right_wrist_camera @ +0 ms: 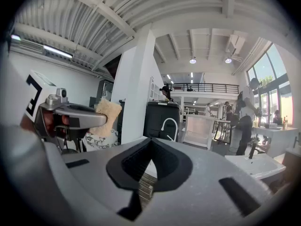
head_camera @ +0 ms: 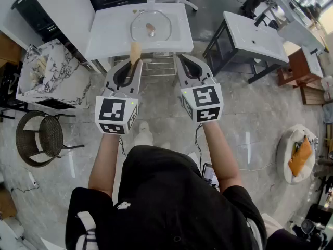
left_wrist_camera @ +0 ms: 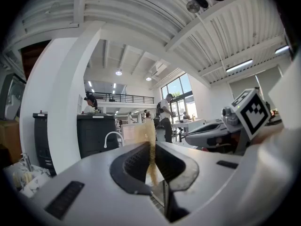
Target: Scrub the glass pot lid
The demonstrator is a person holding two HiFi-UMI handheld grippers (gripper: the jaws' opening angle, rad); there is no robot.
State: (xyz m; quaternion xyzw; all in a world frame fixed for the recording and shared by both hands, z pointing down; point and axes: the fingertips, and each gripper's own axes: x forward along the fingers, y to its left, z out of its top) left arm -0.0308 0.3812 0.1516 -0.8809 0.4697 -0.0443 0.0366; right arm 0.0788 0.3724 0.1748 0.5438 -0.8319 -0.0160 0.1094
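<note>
The left tongs [head_camera: 136,62] clamp a tan sponge [head_camera: 135,51] sticking out ahead; the right tongs [head_camera: 180,60] alongside are pinched shut on nothing. Beyond them, the glass pot lid [head_camera: 151,25] lies flat on the far white counter [head_camera: 104,38], knob up

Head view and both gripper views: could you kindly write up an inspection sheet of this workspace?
Surface: white basin top, ahead of the person.
Job's things: glass pot lid lying flat on the basin top; sponge in the left claw.
Clutter: small items on the marbled counter.
Grippers: left claw shut on the sponge; right claw shut, empty.
Cables: thin cable below the right claw.
Surroundings: second basin stand, wicker chair, glossy floor.
</note>
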